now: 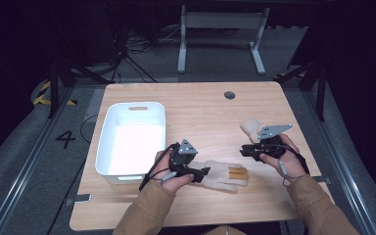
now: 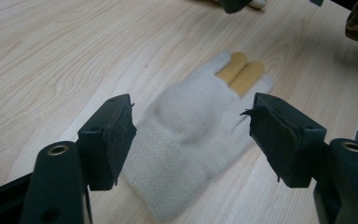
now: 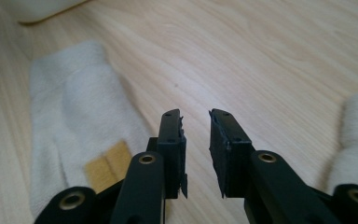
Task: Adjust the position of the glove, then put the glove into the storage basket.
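A fuzzy knitted cloth glove (image 2: 193, 126) lies on the smooth, matt wooden table (image 1: 205, 105).

Counted on the table (image 1: 196, 105): two gloves, both cream knit, one lying flat near the front edge (image 1: 223, 174) with two tan fingertips, the other (image 1: 250, 128) farther back on the right and partly covered. One white bin (image 1: 108, 142), one round grey cap (image 1: 229, 95) set in the tabletop near the far edge. Two hand-held tools, left tool (image 1: 201, 172) and right tool (image 1: 245, 150), each with two black jaws; two hands and two tan sleeves come in from the bottom of the high view.
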The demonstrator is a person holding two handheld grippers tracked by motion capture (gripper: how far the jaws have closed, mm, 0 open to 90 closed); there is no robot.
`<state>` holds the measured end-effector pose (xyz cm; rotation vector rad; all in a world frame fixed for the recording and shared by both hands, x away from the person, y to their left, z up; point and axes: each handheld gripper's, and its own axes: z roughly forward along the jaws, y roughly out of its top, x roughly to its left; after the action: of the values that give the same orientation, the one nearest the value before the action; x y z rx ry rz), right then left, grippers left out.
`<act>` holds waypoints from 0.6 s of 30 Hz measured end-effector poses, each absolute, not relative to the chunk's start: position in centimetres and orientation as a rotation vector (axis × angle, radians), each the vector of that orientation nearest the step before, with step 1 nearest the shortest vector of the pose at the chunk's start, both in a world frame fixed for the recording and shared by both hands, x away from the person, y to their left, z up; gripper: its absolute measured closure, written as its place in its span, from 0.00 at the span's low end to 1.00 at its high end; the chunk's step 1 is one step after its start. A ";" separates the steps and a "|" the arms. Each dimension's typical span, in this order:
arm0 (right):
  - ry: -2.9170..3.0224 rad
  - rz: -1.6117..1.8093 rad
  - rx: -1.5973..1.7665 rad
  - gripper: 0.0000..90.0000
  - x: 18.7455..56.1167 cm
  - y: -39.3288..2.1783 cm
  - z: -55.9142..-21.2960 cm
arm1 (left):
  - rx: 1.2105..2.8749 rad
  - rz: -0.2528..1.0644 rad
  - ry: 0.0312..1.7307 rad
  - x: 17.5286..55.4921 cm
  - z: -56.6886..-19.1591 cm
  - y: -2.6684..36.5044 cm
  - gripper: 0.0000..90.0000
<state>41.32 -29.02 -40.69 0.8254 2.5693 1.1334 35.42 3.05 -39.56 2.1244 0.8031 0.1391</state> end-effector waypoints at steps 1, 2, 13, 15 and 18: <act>2.550 1.141 0.841 0.81 41.3 -29.2 -40.6 | 2.127 0.138 0.801 35.5 -39.6 3.1 0.34; 2.531 1.151 0.856 0.80 41.4 -29.4 -40.5 | 2.129 0.138 0.799 35.5 -39.6 3.1 0.34; 2.319 1.174 1.012 0.69 41.7 -31.9 -40.0 | 2.141 0.141 0.776 35.4 -39.4 2.8 0.34; 2.300 1.172 1.044 0.68 41.8 -32.5 -39.8 | 2.135 0.137 0.766 35.4 -39.4 2.8 0.34; 2.270 1.163 1.109 0.67 42.1 -33.4 -39.8 | 2.136 0.141 0.764 35.3 -39.4 2.7 0.34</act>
<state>42.11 -33.36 -39.76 1.1092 2.2697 1.1626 35.32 2.74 -39.43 2.1364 0.7644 0.1414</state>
